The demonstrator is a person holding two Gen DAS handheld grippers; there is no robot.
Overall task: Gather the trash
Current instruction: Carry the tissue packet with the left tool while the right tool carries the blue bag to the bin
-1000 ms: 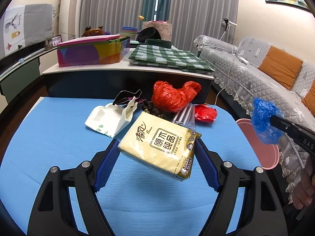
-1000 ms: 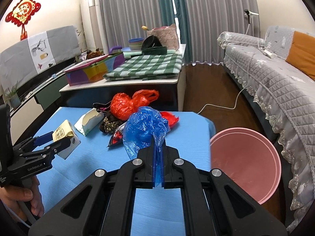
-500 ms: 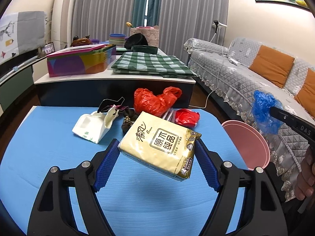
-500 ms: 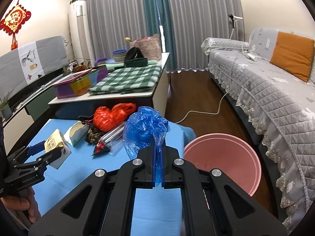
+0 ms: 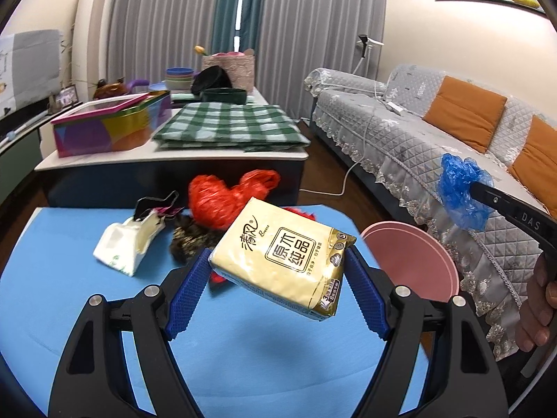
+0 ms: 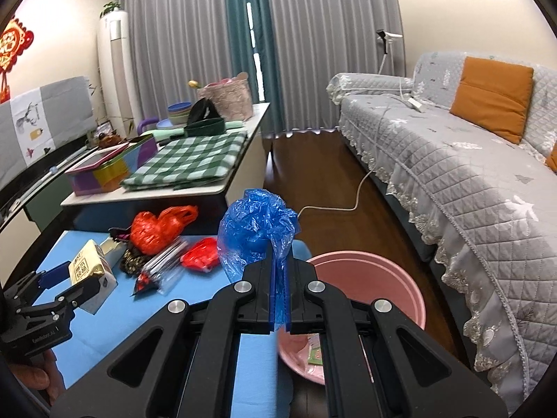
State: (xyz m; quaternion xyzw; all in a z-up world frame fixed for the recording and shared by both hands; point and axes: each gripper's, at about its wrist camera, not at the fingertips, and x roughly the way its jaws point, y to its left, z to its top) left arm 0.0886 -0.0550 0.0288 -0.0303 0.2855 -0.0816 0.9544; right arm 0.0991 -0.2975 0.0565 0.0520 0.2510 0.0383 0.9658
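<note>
My left gripper (image 5: 278,261) is shut on a yellow tissue pack (image 5: 282,257), held tilted above the blue table (image 5: 69,299). A crumpled blue plastic bag (image 6: 256,233) is clamped in my right gripper (image 6: 278,264), which is shut on it above the table's right edge, beside the pink bin (image 6: 376,278). In the left wrist view the blue plastic bag (image 5: 461,190) hangs over the pink bin (image 5: 410,261). A red plastic bag (image 5: 222,198), a white carton (image 5: 125,244) and dark wrappers (image 5: 188,240) lie on the table. The tissue pack (image 6: 85,268) also shows at the left in the right wrist view.
The pink bin stands on the wooden floor between the table and a grey quilted sofa (image 6: 452,174). A low table behind carries a green checked cloth (image 5: 226,125) and a colourful box (image 5: 111,129). A white cable (image 6: 348,195) runs across the floor. Paper scraps lie in the bin.
Both grippers have moved right toward the pink bin and risen a little, each keeping its load. The bin now shows larger in both views.
</note>
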